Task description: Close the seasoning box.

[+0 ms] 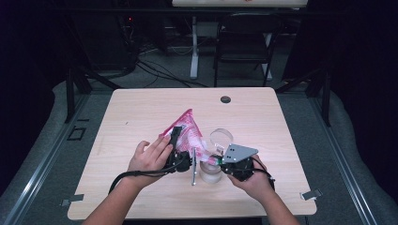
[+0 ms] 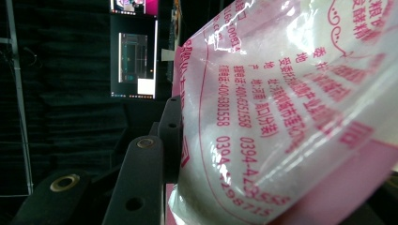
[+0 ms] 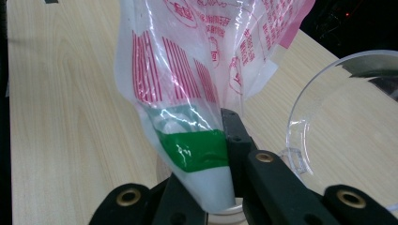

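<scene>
Near the front middle of the wooden table (image 1: 141,108), the two claws meet over one pink-and-clear plastic bag (image 1: 187,131) holding a white powdery filling. The left gripper (image 1: 176,145) has its jaws partly apart and clamped around the bag's fat upper body; in the left gripper view the printed film (image 2: 281,117) bulges against the inner face of the left-hand jaw and spreads out past it to the right, with the pink band of the bag below. The bag slants from this claw down toward the other one.

The right gripper (image 1: 220,161), with its grey three-cornered plate on top, has its jaws closed tight on the bag's narrow lower end. In the right gripper view the bag (image 3: 197,93) rises straight up out of those jaws, a green band (image 3: 195,150) wrapping it just above the pinch, and its white tip pokes down between the jaws toward a pale round rim (image 3: 230,213) directly beneath them.

Just beyond the right gripper and to its right stands a clear round lid (image 3: 328,108), tilted on edge. In the high view a clear jar (image 1: 211,172) sits right under the bag's tip, between the two hands, and a thin metal rod (image 1: 193,166) stands just left of it, close to the left gripper.
</scene>
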`<action>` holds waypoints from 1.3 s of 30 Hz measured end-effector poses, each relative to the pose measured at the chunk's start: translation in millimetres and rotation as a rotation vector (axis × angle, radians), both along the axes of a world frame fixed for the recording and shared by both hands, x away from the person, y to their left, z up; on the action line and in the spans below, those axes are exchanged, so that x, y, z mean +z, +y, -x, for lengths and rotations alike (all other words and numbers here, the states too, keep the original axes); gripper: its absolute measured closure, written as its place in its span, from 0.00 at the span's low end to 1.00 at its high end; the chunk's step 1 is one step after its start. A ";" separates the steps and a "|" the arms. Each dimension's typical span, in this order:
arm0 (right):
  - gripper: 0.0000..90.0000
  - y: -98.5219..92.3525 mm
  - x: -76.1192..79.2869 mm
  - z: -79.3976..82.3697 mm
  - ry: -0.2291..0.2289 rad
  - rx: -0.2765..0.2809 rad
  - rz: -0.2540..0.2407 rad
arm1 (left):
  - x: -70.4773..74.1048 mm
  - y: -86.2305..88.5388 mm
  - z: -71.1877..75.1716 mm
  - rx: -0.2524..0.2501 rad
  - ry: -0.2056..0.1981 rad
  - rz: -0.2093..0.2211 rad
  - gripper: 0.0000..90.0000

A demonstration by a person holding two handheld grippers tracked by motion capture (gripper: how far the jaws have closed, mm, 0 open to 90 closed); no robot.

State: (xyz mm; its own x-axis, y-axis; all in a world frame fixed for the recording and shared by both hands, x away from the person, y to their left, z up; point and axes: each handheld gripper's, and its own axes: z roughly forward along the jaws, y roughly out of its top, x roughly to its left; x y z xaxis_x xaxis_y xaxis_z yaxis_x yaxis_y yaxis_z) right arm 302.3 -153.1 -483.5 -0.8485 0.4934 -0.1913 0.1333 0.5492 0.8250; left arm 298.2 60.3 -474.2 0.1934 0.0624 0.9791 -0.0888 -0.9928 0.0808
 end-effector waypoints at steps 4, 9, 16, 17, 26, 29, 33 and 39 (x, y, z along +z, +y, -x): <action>1.00 -0.2 -0.1 -0.3 0.000 0.000 0.000 | -0.2 -0.4 -0.1 0.000 -0.001 0.002 0.73; 1.00 -0.4 -0.2 -0.6 0.001 -0.001 0.002 | -0.4 -0.6 -0.1 0.000 0.000 0.003 0.73; 1.00 -0.4 -0.5 -0.6 0.001 -0.002 0.002 | -0.2 -0.6 0.1 -0.002 -0.001 0.001 0.73; 1.00 -0.3 -0.6 -0.6 0.001 -0.002 0.002 | -0.2 -0.7 0.1 -0.002 0.000 0.002 0.73; 1.00 -0.7 -0.6 -0.9 0.002 -0.002 0.003 | 0.1 -1.3 -0.1 -0.005 0.001 0.006 0.73; 1.00 -0.9 -0.5 -0.9 0.002 -0.002 0.004 | 0.1 -1.6 0.1 -0.006 -0.003 0.006 0.73; 1.00 -1.2 -0.9 -1.2 0.003 -0.003 0.004 | 0.8 -1.9 0.6 -0.007 -0.006 0.002 0.73; 1.00 -1.1 -1.3 -1.3 0.003 -0.003 0.004 | 1.1 -2.2 0.8 -0.007 -0.007 0.001 0.73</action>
State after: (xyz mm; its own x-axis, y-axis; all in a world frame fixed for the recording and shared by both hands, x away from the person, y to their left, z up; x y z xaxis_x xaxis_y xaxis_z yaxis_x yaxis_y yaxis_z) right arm 303.6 -154.2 -484.8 -0.8474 0.4955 -0.1904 0.1379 0.5519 0.8224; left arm 297.4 58.1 -473.1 0.1871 0.0625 0.9803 -0.0962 -0.9920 0.0816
